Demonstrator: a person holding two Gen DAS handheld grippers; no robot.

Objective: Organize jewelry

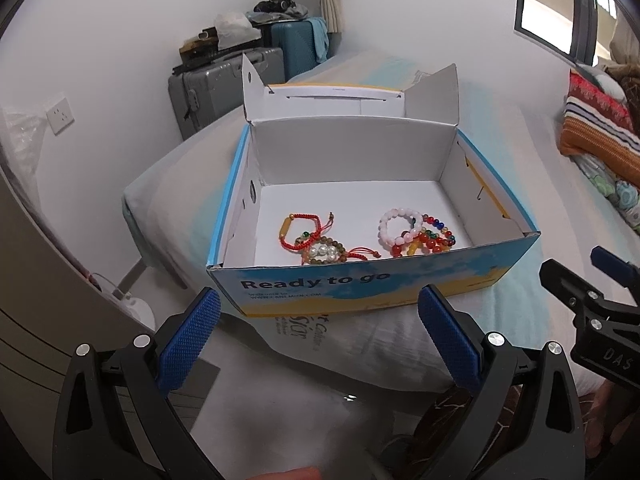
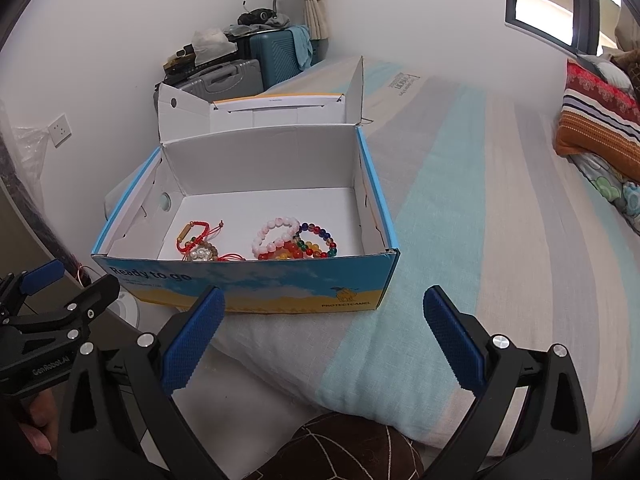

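Note:
An open blue and yellow cardboard box stands on the bed, its lid folded back. Inside lie several bracelets: a red cord bracelet, a brown bead bracelet with pearls, a pink and white bead bracelet and multicoloured bead bracelets. My left gripper is open and empty, in front of the box's near wall. My right gripper is open and empty, in front of the box's near right corner. Each gripper shows at the edge of the other's view.
The bed has a striped sheet. Folded patterned blankets lie at the far right. A brown cushion sits near the bed's front edge. Grey and teal suitcases with clutter stand against the far wall.

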